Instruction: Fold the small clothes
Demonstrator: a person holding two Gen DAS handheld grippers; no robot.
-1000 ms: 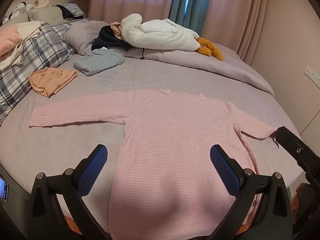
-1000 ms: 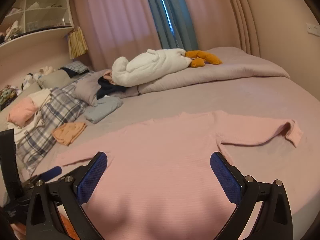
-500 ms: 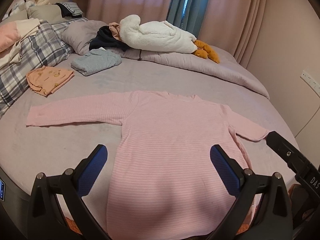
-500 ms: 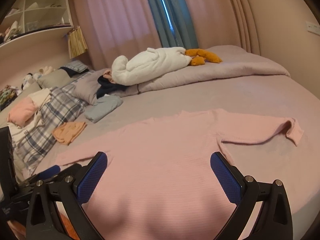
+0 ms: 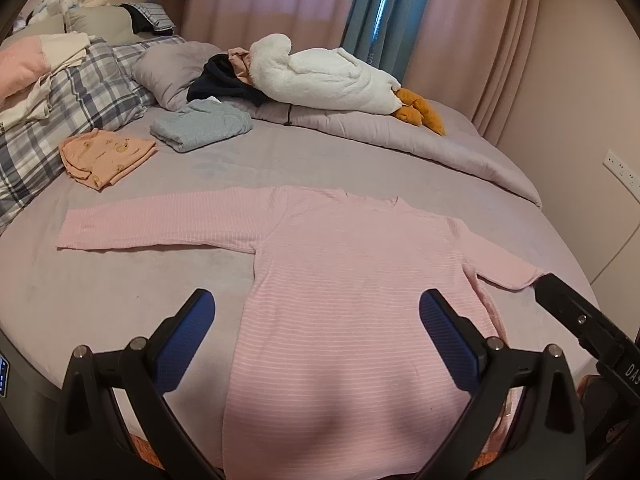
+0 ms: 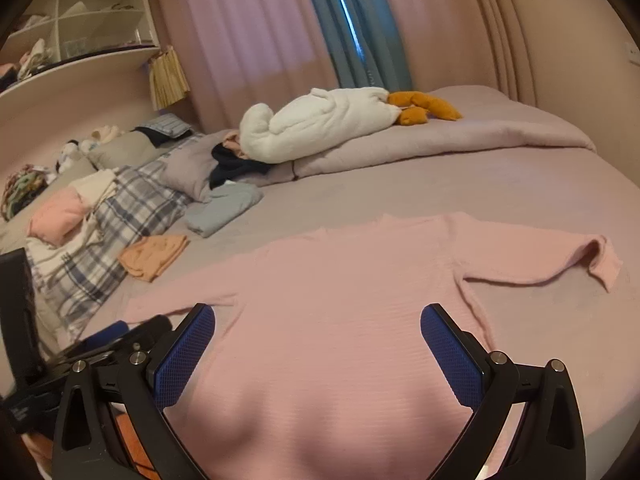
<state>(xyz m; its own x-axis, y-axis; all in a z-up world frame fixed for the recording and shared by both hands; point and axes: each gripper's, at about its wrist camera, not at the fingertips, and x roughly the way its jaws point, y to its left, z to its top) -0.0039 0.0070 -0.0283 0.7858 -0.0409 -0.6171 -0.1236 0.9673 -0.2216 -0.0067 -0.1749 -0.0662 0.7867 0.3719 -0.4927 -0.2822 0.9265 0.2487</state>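
A pink striped long-sleeved shirt [image 5: 352,280] lies spread flat on the lilac bed, collar away from me, left sleeve stretched out [image 5: 152,224], hem hanging over the near edge. It also shows in the right wrist view [image 6: 340,300], its right cuff [image 6: 600,260] curled up. My left gripper [image 5: 316,320] is open and empty above the shirt's lower body. My right gripper [image 6: 318,332] is open and empty above the lower body too. The right gripper's body shows at the right edge of the left view [image 5: 580,320].
A folded orange garment [image 5: 104,154] and a folded grey-blue garment [image 5: 200,126] lie at the back left. Behind them are a plaid blanket [image 5: 60,120], pillows, dark clothes and a white plush goose [image 5: 320,76]. The bed [image 5: 120,292] drops off at the near edge. Curtains and a wall stand behind.
The left gripper's view has drawn back and shifted slightly, so the shirt sits a little further away. The right view has barely moved. Both grippers stay open; the shirt has not moved.
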